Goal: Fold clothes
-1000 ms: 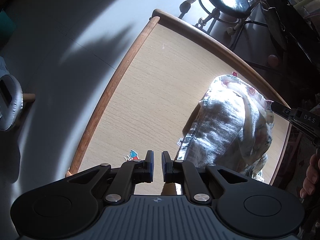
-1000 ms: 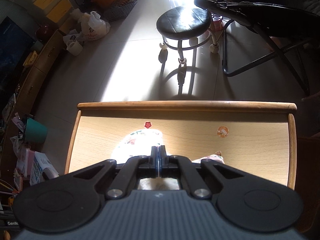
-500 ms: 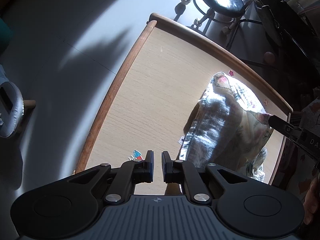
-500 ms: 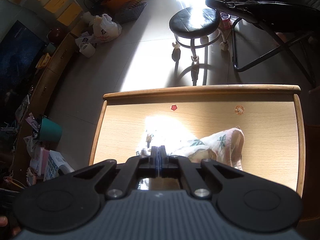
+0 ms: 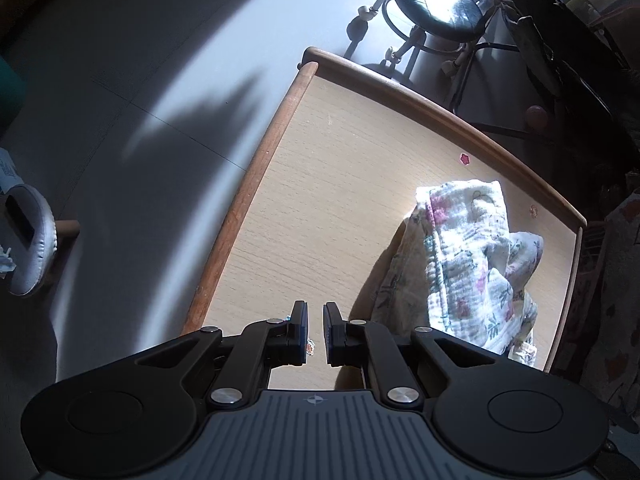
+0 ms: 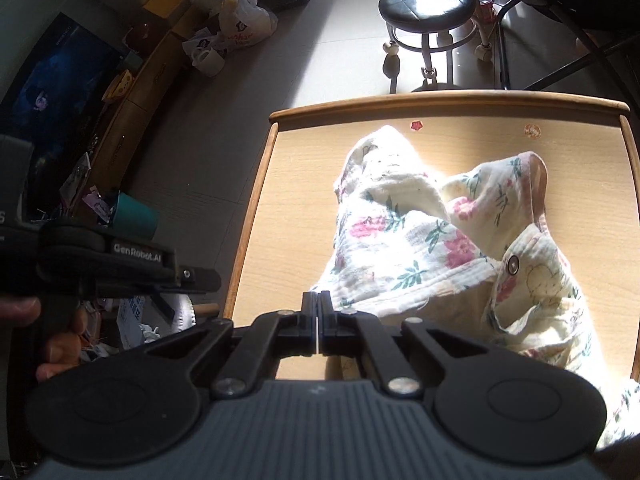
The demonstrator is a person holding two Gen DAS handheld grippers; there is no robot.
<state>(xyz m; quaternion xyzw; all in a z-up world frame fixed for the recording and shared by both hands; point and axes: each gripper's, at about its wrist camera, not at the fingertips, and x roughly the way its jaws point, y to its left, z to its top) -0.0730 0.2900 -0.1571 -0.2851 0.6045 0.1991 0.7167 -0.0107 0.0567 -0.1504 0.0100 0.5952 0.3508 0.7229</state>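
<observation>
My right claw point(image 6: 319, 320) shut empty, left claw point(image 5: 315, 334) slightly open beside garment point(image 6: 440, 240); a blind grab could bunch it

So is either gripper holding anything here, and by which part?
The right gripper is shut on the floral garment, pinching a thin edge at its near left side. The left gripper holds nothing; table shows between its jaws.

"GenRobot.AI" on left claw point(image 6: 200, 280) body.
</observation>
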